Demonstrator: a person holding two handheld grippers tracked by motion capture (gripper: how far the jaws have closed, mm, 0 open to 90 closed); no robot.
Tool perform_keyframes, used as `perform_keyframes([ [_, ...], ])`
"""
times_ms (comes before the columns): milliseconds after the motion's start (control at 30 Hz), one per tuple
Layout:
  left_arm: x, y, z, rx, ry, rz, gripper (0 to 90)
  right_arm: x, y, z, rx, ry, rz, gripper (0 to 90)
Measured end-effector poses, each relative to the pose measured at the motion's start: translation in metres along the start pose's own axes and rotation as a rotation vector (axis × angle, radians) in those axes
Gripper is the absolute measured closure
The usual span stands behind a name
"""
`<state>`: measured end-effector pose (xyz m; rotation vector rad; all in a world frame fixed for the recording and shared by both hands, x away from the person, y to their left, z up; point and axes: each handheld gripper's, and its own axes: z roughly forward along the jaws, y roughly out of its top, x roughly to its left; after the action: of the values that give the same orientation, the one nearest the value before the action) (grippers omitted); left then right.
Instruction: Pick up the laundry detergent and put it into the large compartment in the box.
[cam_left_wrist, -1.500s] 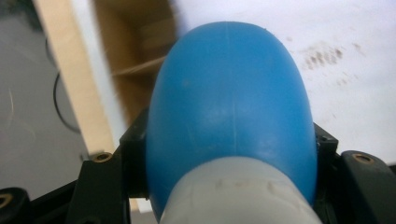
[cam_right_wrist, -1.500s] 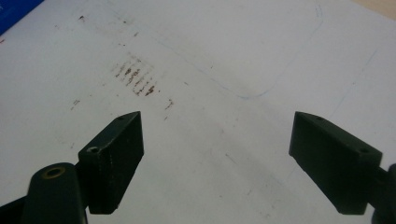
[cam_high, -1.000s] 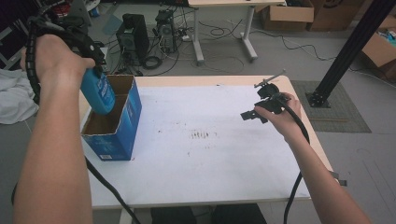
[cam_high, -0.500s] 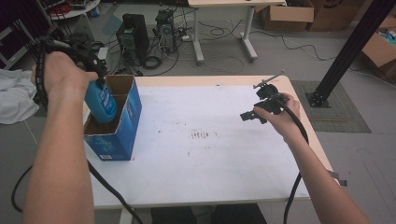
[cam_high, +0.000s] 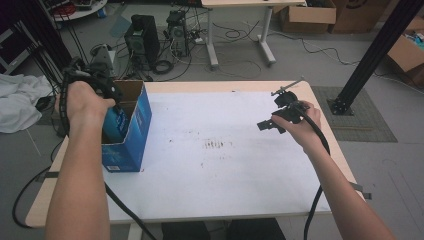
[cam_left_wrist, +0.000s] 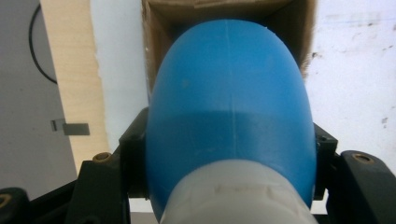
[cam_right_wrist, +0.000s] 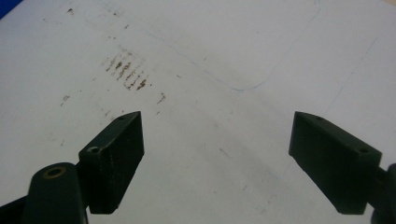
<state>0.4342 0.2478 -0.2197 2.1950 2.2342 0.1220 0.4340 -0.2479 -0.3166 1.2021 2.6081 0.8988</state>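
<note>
Blue bottle (cam_high: 116, 125) at nine o'clock on the table (cam_high: 225, 195), sunk partway into the open top of the blue carton (cam_high: 131, 135), clenched across its body by the left gripper (cam_left_wrist: 229, 154). Gripped at the widest part, pads (cam_left_wrist: 135, 154) pressing on either flank, white cap end toward the camera and rounded base pointing down into the cardboard mouth; probably so held to let the base clear the carton walls and drop in straight. Carton stood upright near the table's left edge, flaps open, presumably to take the bottle from above.

Faint brown smudges (cam_high: 215, 145) at the centre of the white tabletop, apart from everything.

Right gripper (cam_right_wrist: 215, 154) at three o'clock, released, jaws spread wide over bare tabletop with nothing between them; likely parked clear of the carton so as not to hinder the lowering. Right hand (cam_high: 295, 125) resting near the table's right edge.

Count: one bottle, one carton, two grippers, one table. Bottle not yet let go; judged to be mid-insertion.
</note>
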Motion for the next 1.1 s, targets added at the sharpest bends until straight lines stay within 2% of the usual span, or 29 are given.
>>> perform_keyframes([
  [133,-0.001,-0.001,0.014,0.009,0.012,0.004,38.3,-0.001,-0.002,0.002,0.006,0.003,0.000,17.8],
  [533,-0.003,-0.002,0.051,0.049,0.007,0.010,38.3,-0.001,-0.003,0.005,0.009,0.005,0.001,17.8],
  [700,-0.005,-0.001,0.058,0.053,-0.001,0.017,38.3,-0.003,-0.004,0.004,0.006,0.002,0.007,17.9],
  [933,-0.007,-0.002,0.066,0.054,0.016,0.026,38.3,-0.003,-0.005,0.005,0.008,0.003,0.009,17.8],
  [1100,-0.006,-0.003,0.066,0.045,0.015,0.027,38.2,-0.002,-0.005,0.008,0.012,0.006,0.009,17.8],
])
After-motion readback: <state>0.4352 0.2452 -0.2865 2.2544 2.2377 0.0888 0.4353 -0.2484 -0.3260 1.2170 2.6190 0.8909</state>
